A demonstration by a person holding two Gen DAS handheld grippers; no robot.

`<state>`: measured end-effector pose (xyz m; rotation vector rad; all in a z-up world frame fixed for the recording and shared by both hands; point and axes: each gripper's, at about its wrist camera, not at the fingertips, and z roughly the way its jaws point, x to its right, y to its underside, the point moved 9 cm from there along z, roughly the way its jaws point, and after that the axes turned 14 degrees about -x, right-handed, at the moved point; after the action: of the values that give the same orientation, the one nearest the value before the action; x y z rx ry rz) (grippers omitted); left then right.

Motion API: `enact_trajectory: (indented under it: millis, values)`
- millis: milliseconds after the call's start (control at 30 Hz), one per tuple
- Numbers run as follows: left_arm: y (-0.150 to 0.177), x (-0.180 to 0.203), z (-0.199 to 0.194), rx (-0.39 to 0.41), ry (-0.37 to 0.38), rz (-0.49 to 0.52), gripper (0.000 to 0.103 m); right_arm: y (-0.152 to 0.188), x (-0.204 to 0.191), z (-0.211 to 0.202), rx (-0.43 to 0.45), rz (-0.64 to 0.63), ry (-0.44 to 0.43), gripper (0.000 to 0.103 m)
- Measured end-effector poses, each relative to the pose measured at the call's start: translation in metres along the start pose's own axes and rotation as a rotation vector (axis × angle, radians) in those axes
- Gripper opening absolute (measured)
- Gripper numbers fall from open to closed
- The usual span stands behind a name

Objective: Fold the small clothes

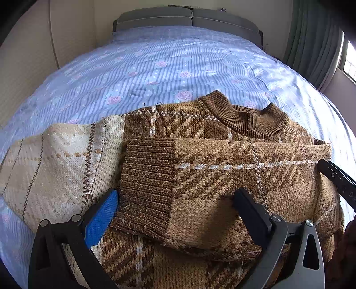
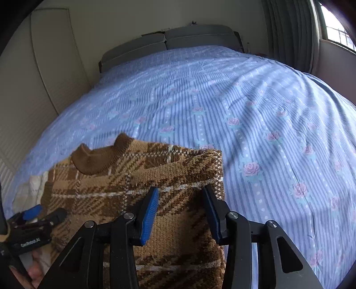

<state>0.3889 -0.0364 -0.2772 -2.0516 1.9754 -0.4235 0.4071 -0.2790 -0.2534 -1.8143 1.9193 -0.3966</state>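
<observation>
A brown plaid knit sweater (image 1: 222,182) lies on the bed with its ribbed collar (image 1: 244,120) at the far side. One sleeve is folded across the body, its ribbed cuff (image 1: 146,177) pointing left. The other sleeve shows its pale inside (image 1: 55,160) at the left. My left gripper (image 1: 175,197) is open just above the folded sleeve, its jaws astride the cuff end and empty. My right gripper (image 2: 180,191) is open over the sweater's right folded edge (image 2: 195,169), holding nothing. The left gripper also shows in the right wrist view (image 2: 44,213).
The bed has a blue striped cover with pink roses (image 1: 178,62), (image 2: 267,111) and a grey headboard (image 1: 189,17). A pale wall runs along the left, and green curtains (image 2: 289,33) with a window stand at the right.
</observation>
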Motion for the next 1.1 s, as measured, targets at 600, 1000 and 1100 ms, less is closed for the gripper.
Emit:
enact_trajectory:
  millis: [600,1000,1100]
  values:
    - [0.022,-0.007,-0.01,-0.027,-0.012,-0.016,0.103,0.072,-0.009,-0.036,-0.055,-0.015,0.007,0.043]
    - [0.025,-0.036,-0.054,0.013,-0.006,-0.064,0.103,0.062,-0.036,-0.084,0.016,0.002,0.013,0.053]
    - [0.029,-0.066,-0.07,0.031,-0.019,-0.096,0.103,0.06,-0.061,-0.097,0.052,-0.005,0.014,0.056]
